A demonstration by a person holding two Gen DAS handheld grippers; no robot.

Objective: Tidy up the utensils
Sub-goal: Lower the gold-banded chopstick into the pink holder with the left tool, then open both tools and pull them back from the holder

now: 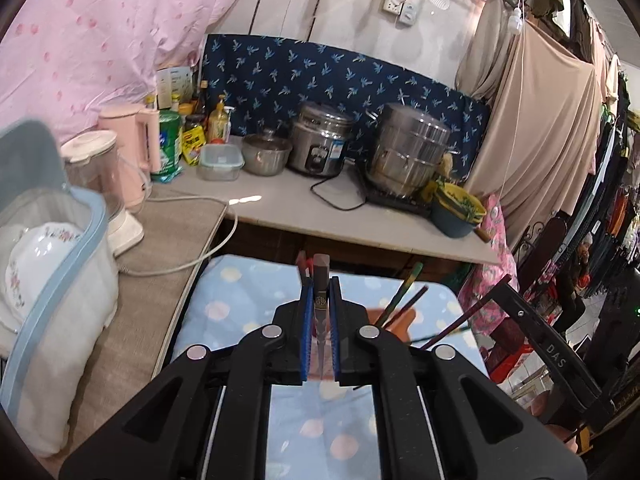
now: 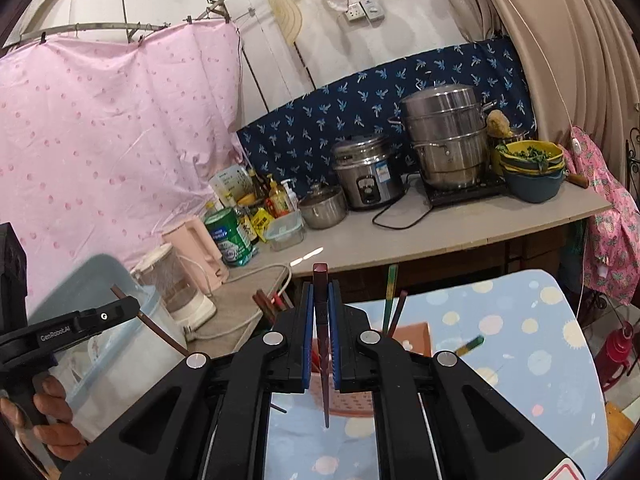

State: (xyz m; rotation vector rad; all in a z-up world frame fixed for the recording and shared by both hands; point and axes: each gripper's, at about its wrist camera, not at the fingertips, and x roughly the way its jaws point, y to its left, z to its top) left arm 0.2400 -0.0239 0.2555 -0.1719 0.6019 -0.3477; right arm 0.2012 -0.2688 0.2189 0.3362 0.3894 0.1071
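Note:
My left gripper (image 1: 320,300) is shut on a dark chopstick (image 1: 321,276) that stands upright between its blue pads. My right gripper (image 2: 320,304) is shut on a dark red chopstick (image 2: 321,280), also upright, its tip pointing down over the table. An orange perforated utensil holder (image 2: 416,336) sits on the dotted blue tablecloth (image 2: 520,340) just beyond the right gripper, with several chopsticks (image 2: 390,300) standing in it. The holder (image 1: 394,318) shows in the left wrist view too, right of the left gripper. The other gripper's body (image 1: 532,328) crosses the right side of that view.
A blue-rimmed clear dish box (image 1: 48,240) with flowered bowls stands at the left. A blender (image 1: 100,184), pink kettle (image 1: 132,148), bottles, rice cooker (image 1: 320,140) and steamer pot (image 1: 412,148) line the grey counter (image 1: 280,204) behind. A loose chopstick (image 2: 470,344) lies on the tablecloth.

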